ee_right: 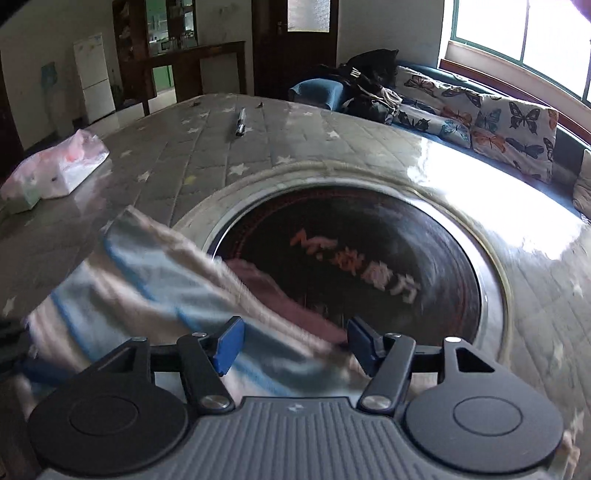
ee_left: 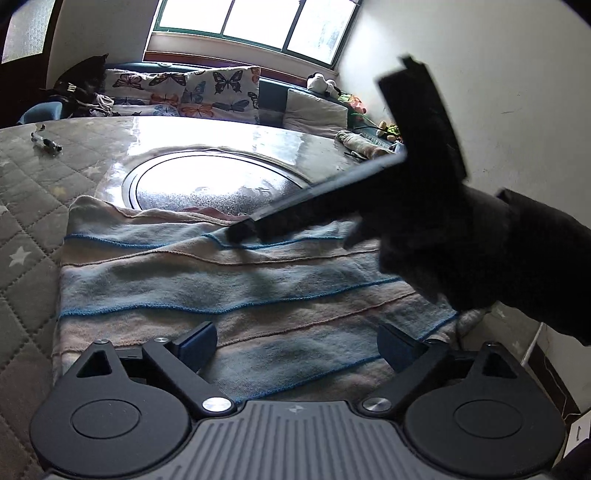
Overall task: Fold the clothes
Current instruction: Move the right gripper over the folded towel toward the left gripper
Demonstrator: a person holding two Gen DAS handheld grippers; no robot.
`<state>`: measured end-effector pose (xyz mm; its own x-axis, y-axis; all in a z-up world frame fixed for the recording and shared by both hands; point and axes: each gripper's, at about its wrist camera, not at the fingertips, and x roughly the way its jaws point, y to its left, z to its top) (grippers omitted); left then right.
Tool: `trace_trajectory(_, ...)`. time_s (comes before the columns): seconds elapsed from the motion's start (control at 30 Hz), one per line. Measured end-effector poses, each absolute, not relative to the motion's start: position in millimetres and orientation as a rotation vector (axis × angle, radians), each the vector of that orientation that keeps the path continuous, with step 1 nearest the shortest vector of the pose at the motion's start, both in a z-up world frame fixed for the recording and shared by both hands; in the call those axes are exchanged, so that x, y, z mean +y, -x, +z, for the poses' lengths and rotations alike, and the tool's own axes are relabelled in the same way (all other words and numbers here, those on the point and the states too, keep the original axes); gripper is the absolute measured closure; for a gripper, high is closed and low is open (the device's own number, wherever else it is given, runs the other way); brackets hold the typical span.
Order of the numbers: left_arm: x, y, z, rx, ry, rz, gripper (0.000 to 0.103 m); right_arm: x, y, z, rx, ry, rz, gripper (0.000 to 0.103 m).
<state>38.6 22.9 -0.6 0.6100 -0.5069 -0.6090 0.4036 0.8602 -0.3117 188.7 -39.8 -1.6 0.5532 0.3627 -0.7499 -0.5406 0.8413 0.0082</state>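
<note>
Quilted, star-printed tabletop (ee_left: 26, 192) carries the striped garment (ee_left: 221, 280) folded flat, both the left claw (ee_left: 295, 343) and right claw (ee_right: 291, 343) wide and empty, so regrasp one edge squarely before folding again.

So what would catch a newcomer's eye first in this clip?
The striped blue-and-beige garment spread on the quilted table cover, right in front of both grippers. Behind it sits the big round glass plate sunk in the table's middle. Farther back, butterfly cushions line the bench under the window.
</note>
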Motion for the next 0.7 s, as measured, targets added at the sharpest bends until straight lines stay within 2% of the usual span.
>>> trace_trajectory(0.23,23,-36,-2,0.736,0.152,-0.550,0.000,-21,-189,9,0.814,0.281,0.613,0.037)
trace_trajectory(0.7,26,-32,-5,0.718,0.154,-0.567,0.000,33,-225,3,0.778,0.396,0.602,0.032)
